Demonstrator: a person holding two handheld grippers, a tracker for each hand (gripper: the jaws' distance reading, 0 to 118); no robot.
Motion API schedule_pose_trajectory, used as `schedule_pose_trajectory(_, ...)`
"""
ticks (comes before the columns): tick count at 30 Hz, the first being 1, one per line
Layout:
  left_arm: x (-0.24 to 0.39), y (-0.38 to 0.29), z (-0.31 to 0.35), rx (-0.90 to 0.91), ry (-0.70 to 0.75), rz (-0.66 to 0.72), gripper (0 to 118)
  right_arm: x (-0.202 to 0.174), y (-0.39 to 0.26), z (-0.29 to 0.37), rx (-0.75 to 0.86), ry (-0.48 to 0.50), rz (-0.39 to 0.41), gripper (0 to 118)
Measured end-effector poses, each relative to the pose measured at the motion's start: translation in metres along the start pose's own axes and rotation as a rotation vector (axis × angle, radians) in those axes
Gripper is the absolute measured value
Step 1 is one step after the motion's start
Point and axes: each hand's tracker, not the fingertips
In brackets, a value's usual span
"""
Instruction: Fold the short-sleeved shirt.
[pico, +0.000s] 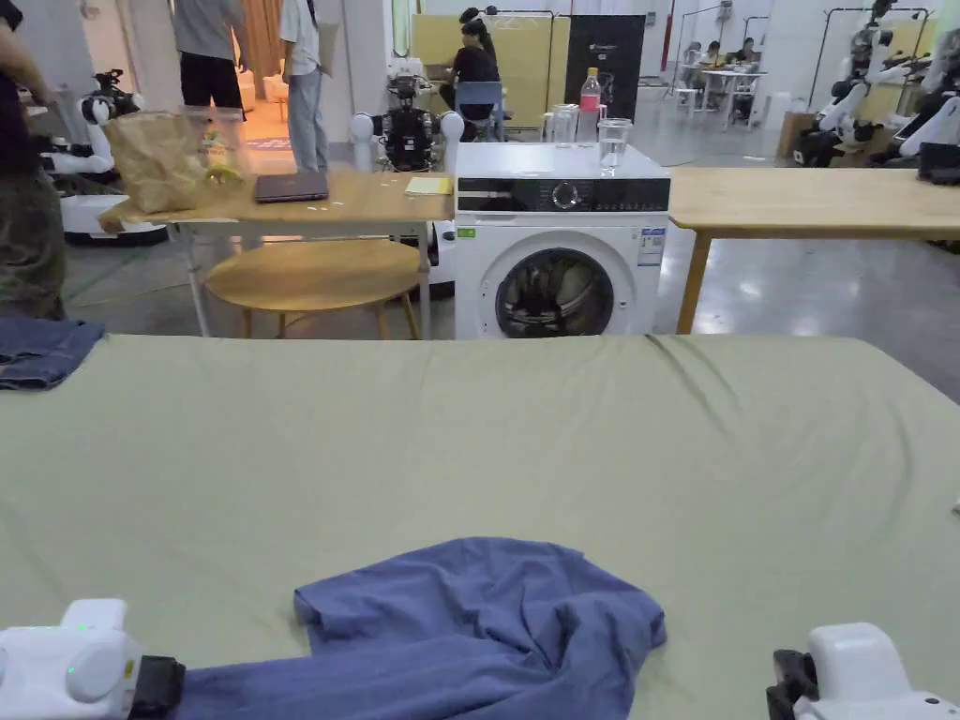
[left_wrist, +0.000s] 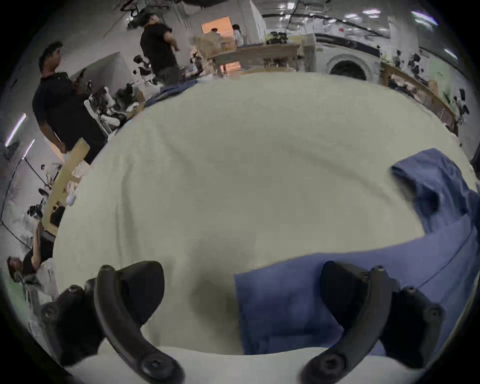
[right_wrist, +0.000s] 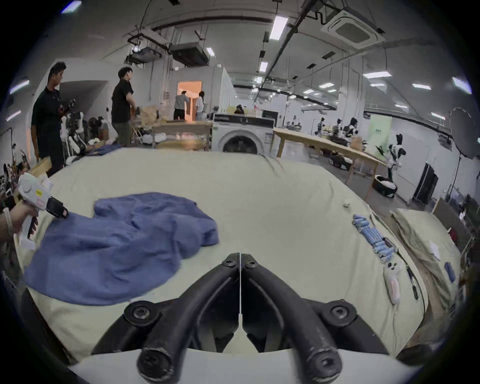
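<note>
A crumpled blue short-sleeved shirt (pico: 469, 628) lies at the near edge of the table with the pale green cover (pico: 487, 441). My left gripper (pico: 155, 686) is low at the shirt's left end. In the left gripper view its jaws (left_wrist: 240, 272) stand wide open over a flat blue edge of the shirt (left_wrist: 285, 306), with the right jaw above the cloth. My right gripper (pico: 792, 689) hovers right of the shirt. Its jaws (right_wrist: 240, 258) are shut with nothing in them, and the shirt (right_wrist: 117, 246) lies to their left, apart. The left gripper (right_wrist: 55, 207) meets the shirt's far corner there.
Folded dark jeans (pico: 42, 349) sit at the table's far left corner. A row of small blue rolls (right_wrist: 374, 236) and a white device (right_wrist: 392, 280) lie along the right edge. Beyond stand a washing machine (pico: 561, 239), wooden tables (pico: 806, 202) and several people.
</note>
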Motion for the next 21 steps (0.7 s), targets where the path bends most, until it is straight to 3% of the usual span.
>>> schedule_pose_trajectory(1,0.004,-0.004,0.002,0.015,-0.016,-0.018,95,0.003,0.001,-0.012,-0.027,0.005,0.019,0)
schedule_pose_trajectory(2,0.007,-0.008,0.014,0.054,-0.033,-0.021,67,0.004,0.001,-0.024,-0.053,0.008,0.042,0)
schedule_pose_trajectory(3,0.008,-0.009,0.028,0.061,-0.119,-0.016,31,0.005,0.001,-0.039,-0.079,0.017,0.067,0)
schedule_pose_trajectory(4,0.009,-0.011,0.038,0.048,-0.185,-0.017,21,0.005,0.002,-0.052,-0.103,0.035,0.088,0)
schedule_pose_trajectory(5,0.014,-0.015,0.047,0.059,-0.150,-0.071,21,0.003,0.003,-0.068,-0.137,0.068,0.112,0)
schedule_pose_trajectory(6,0.018,-0.019,0.056,0.089,-0.103,-0.120,1,0.000,0.004,-0.084,-0.161,0.121,0.130,0)
schedule_pose_trajectory(7,0.018,-0.021,0.061,0.106,-0.106,-0.122,1,-0.001,0.005,-0.094,-0.177,0.164,0.141,10)
schedule_pose_trajectory(8,0.014,-0.019,0.064,0.115,-0.116,-0.102,1,-0.005,0.009,-0.108,-0.204,0.202,0.162,31)
schedule_pose_trajectory(10,0.014,-0.018,0.073,0.121,-0.106,-0.106,1,-0.014,0.015,-0.131,-0.226,0.203,0.220,98)
schedule_pose_trajectory(11,0.014,-0.017,0.077,0.120,-0.108,-0.110,1,-0.019,0.018,-0.141,-0.213,0.209,0.253,110)
schedule_pose_trajectory(12,0.011,-0.015,0.073,0.119,-0.112,-0.111,1,-0.024,0.022,-0.152,-0.212,0.214,0.294,111)
schedule_pose_trajectory(14,0.011,-0.014,0.075,0.122,-0.116,-0.119,1,-0.033,0.025,-0.168,-0.195,0.184,0.362,111)
schedule_pose_trajectory(17,0.009,-0.011,0.072,0.123,-0.111,-0.118,1,-0.047,0.028,-0.182,-0.213,0.260,0.399,109)
schedule_pose_trajectory(18,0.009,-0.009,0.072,0.125,-0.111,-0.112,1,-0.049,0.027,-0.183,-0.220,0.314,0.399,97)
schedule_pose_trajectory(20,0.007,-0.008,0.069,0.124,-0.108,-0.109,1,-0.047,0.027,-0.180,-0.237,0.430,0.310,23)
schedule_pose_trajectory(21,0.007,-0.008,0.068,0.126,-0.106,-0.109,1,-0.047,0.025,-0.180,-0.258,0.438,0.257,8)
